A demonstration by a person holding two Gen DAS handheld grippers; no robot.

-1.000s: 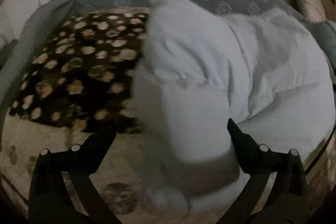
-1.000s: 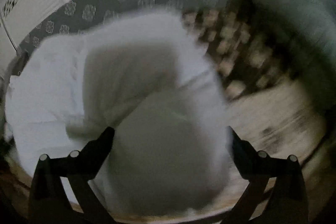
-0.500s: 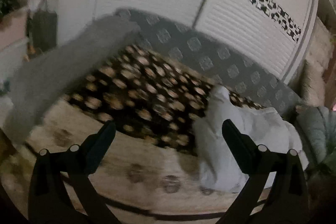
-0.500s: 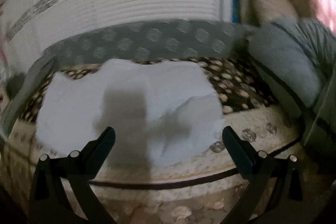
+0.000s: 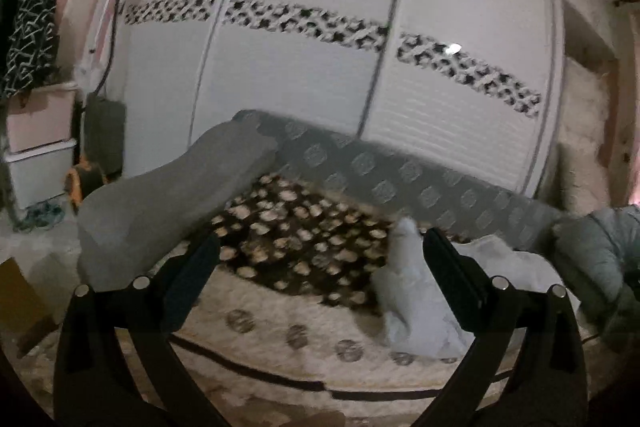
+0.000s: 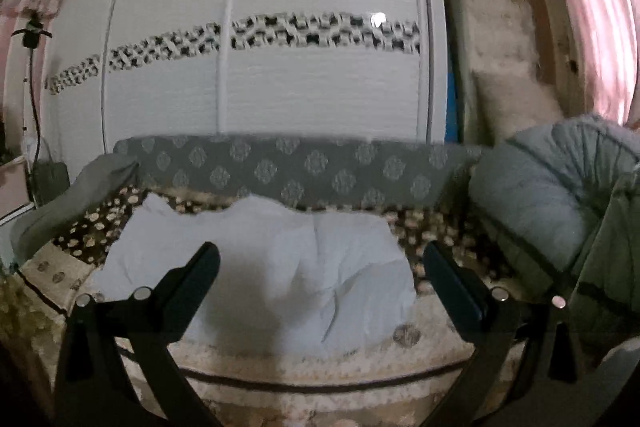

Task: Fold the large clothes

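Garment (image 6: 260, 267) spread wide in right view, bunched in left; both hand-held grippers agape, empty.

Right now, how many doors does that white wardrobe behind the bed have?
3 show: left door, middle door, right door, side by side behind the bed. More may lie outside the view.

Both wrist cams sit back from the bed's front edge, looking level across it at the white sliding-door wardrobe (image 5: 320, 75). The left one angles toward the bed's left end, the right one faces it square-on. Both catch the crumpled pale blue-white garment (image 6: 276, 263) (image 5: 416, 291) and the grey patterned backrest (image 6: 280, 167).
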